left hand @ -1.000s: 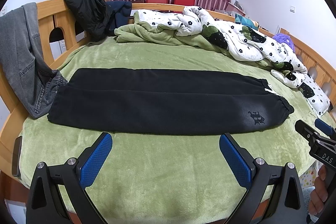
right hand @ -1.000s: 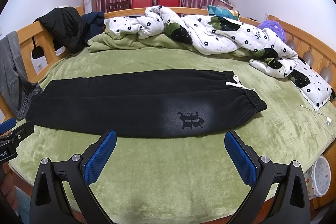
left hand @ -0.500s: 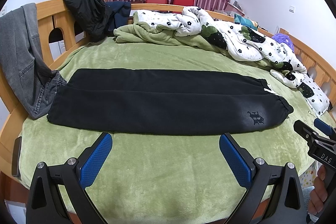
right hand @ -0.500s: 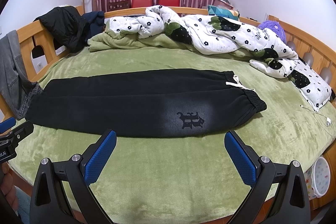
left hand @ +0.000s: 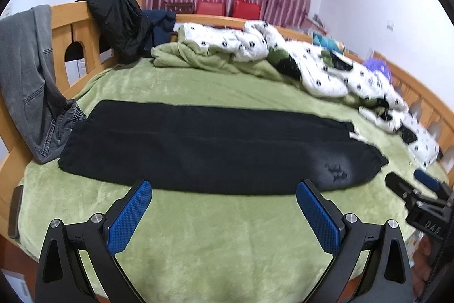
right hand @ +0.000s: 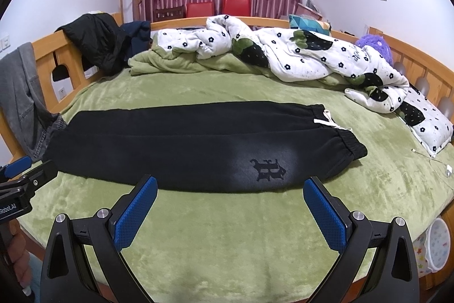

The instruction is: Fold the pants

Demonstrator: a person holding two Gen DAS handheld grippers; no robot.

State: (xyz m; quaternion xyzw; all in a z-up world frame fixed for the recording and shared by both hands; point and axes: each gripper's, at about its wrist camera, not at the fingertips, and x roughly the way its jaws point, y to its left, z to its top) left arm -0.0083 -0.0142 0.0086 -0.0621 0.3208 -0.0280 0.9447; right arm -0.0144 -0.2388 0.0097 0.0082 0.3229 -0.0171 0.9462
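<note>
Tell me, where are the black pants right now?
The black pants lie flat across the green bed, just beyond both open grippers, waistband to the right near the floral quilt, leg ends by the grey jeans.

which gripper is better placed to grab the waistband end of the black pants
Right, probably. The waistband lies just ahead and to the right of the open right gripper, while the open left gripper faces the leg section.

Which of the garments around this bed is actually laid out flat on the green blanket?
The black pants, spread flat mid-bed with a printed emblem. The grey jeans and black jacket hang over the wooden rail.
</note>
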